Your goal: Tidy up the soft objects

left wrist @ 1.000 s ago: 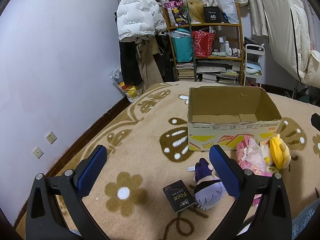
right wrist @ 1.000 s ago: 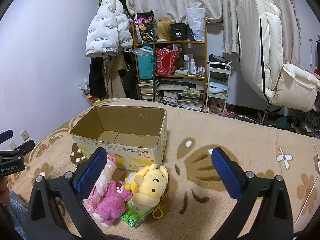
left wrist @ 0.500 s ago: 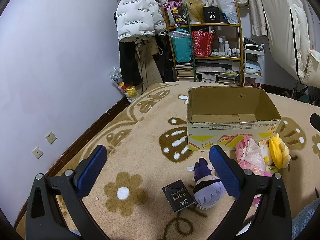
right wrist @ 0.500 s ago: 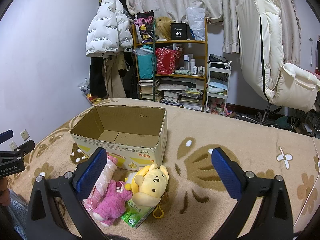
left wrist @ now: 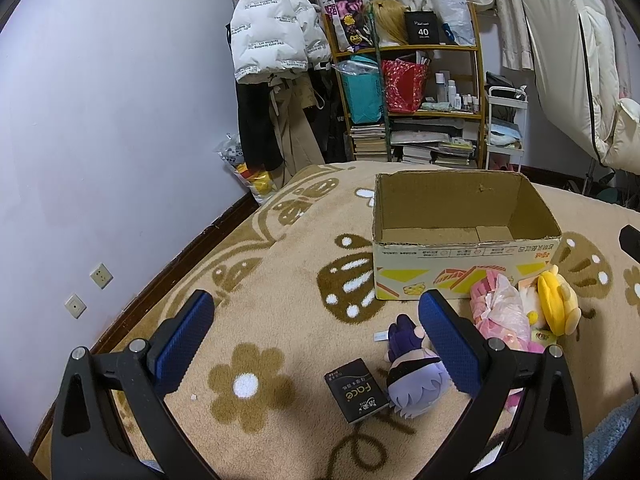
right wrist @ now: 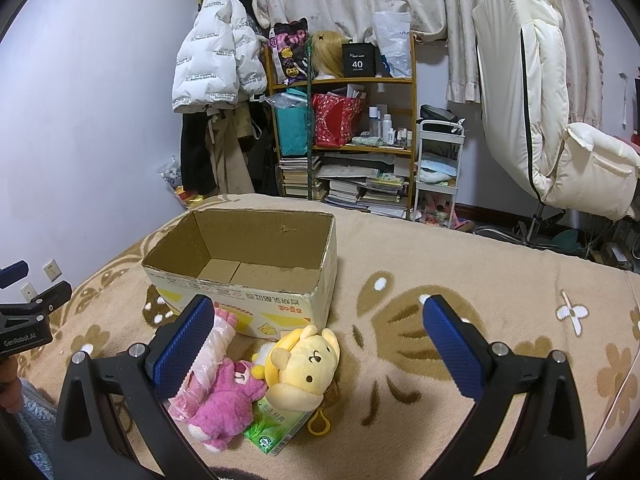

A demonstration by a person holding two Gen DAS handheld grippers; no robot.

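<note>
An open, empty cardboard box (left wrist: pixel 460 258) (right wrist: pixel 248 296) stands on a beige patterned blanket. In front of it lie a yellow bear plush (right wrist: pixel 306 364) (left wrist: pixel 558 304), a pink plush (right wrist: pixel 226 404), a pink item in clear plastic (right wrist: pixel 208 354) (left wrist: pixel 500 312), and a purple-haired doll (left wrist: pixel 412 376). My left gripper (left wrist: pixel 316 344) is open and empty, hovering above the blanket left of the doll. My right gripper (right wrist: pixel 316 346) is open and empty, above the yellow bear.
A black pack marked "Face" (left wrist: pixel 356 390) lies beside the doll. A green tissue pack (right wrist: pixel 276 426) lies under the yellow bear. A cluttered shelf (right wrist: pixel 344 136), hanging coats (right wrist: pixel 218 64) and a white chair (right wrist: pixel 548 120) stand behind the bed.
</note>
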